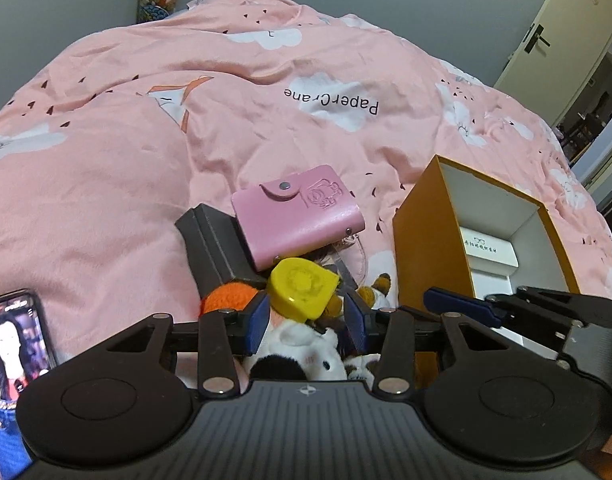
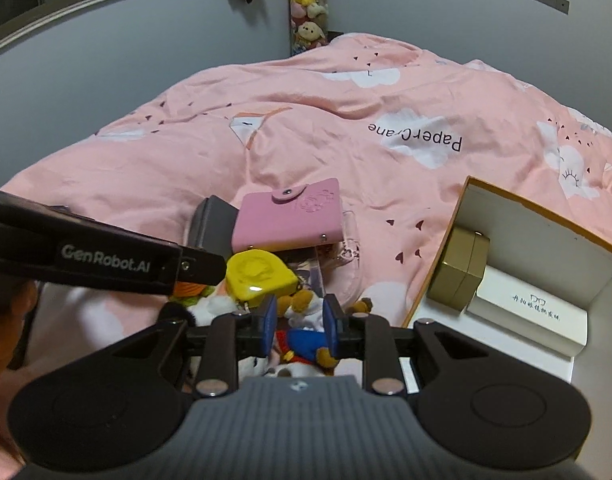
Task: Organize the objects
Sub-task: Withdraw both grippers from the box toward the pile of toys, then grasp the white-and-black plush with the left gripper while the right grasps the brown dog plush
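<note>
The right gripper (image 2: 299, 320) fingers stood narrowly parted around a small brown plush toy in blue (image 2: 302, 322), apparently not clamped. The left gripper (image 1: 306, 322) fingers stood half open, empty, behind a yellow plastic disc (image 1: 302, 286). Judged step: picking. Next: transfer into the orange cardboard box (image 2: 438, 256), right of the fingers.

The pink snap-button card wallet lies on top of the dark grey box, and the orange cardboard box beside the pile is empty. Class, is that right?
Not quite. The pink snap-button card wallet does lie on the dark grey box, but the orange cardboard box is not empty: the right wrist view shows a gold hexagonal case and a white glasses box inside.
</note>
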`<state>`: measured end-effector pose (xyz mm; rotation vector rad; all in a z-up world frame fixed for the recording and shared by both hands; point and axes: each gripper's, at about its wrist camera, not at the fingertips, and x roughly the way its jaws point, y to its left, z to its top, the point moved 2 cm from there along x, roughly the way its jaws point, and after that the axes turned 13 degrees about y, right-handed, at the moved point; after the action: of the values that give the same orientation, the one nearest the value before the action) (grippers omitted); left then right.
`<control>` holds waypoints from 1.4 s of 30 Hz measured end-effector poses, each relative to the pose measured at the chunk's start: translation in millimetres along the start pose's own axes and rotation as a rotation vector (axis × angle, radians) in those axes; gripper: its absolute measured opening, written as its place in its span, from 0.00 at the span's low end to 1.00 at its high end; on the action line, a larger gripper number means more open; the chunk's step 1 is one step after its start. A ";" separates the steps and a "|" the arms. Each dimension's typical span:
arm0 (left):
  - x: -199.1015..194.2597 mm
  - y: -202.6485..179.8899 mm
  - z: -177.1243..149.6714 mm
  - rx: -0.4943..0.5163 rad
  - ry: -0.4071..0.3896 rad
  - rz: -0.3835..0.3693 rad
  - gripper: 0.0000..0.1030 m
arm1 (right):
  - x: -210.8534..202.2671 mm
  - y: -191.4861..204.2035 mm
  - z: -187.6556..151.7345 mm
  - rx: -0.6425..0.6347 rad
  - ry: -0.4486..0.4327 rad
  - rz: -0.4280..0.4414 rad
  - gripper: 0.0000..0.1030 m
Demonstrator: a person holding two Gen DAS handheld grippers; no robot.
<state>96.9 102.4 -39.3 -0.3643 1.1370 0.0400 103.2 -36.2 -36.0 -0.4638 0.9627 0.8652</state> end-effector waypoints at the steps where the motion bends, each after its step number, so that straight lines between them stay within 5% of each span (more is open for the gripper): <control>1: 1.3 -0.3 1.9 0.003 0.002 0.001 0.48 | 2.8 -0.6 3.1 -0.008 0.004 -0.005 0.25; 12: 12.0 9.0 31.8 0.039 0.017 -0.013 0.48 | 32.7 -9.0 44.3 -0.068 0.069 -0.029 0.25; 15: -1.1 8.9 34.1 0.138 -0.044 -0.021 0.48 | 35.5 -10.9 48.7 -0.067 0.067 -0.023 0.27; 23: -23.8 23.1 16.9 0.435 -0.131 0.110 0.49 | 31.9 -16.6 48.3 -0.038 0.042 -0.034 0.38; 30: -13.2 47.5 10.1 0.433 -0.053 0.131 0.49 | 33.4 -23.3 54.0 -0.030 0.033 -0.049 0.41; 35: -30.8 45.3 19.1 0.457 -0.150 0.109 0.49 | 38.3 -24.0 56.9 -0.043 0.048 -0.062 0.41; 42: -31.5 38.5 37.8 0.470 -0.126 0.077 0.49 | 49.1 -32.6 66.1 -0.059 0.093 -0.071 0.41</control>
<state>108.4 154.8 -7.5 0.0995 0.9993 -0.1343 177.7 10.9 -45.0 -0.5901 1.0021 0.8151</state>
